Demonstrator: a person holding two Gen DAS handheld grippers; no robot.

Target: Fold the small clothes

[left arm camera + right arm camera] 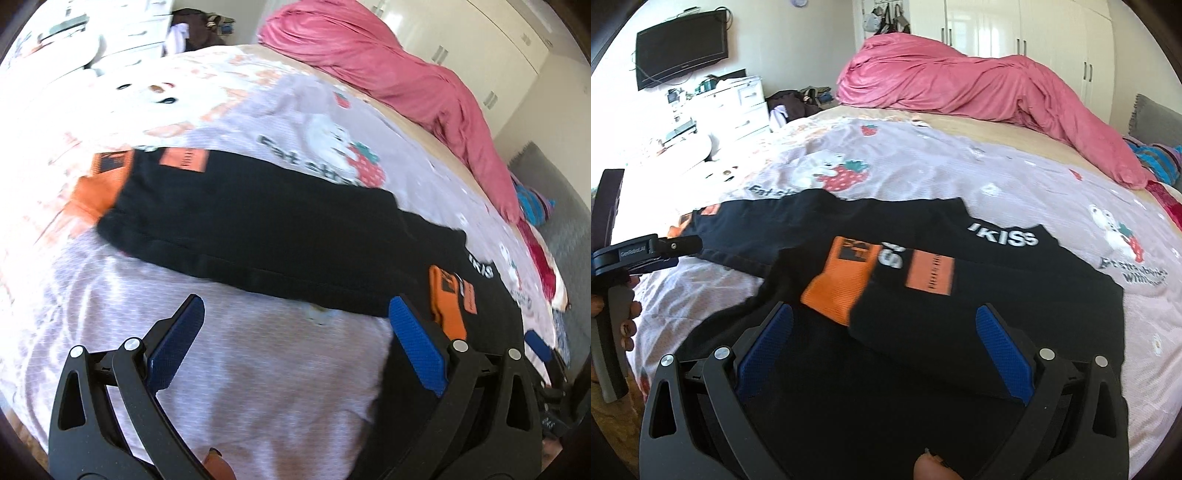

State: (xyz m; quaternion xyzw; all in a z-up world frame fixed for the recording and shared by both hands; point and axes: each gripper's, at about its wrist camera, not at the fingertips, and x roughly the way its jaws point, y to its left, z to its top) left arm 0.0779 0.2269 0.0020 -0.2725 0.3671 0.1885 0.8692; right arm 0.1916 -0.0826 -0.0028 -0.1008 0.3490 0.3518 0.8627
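- Black garment (923,258): lies on the bed (960,173), partly folded; white lettering is cut off by a fold, orange cuff (838,284) on top.
- Left tool (295,325): jaws wide, empty, hovering over the quilt at the garment's near hem; blurred view.
- Right tool (884,332): jaws wide, empty, just above the black fabric.
- Pads (1004,347): blue, textured.
- Pink blanket (960,81): bunched at the far edge.
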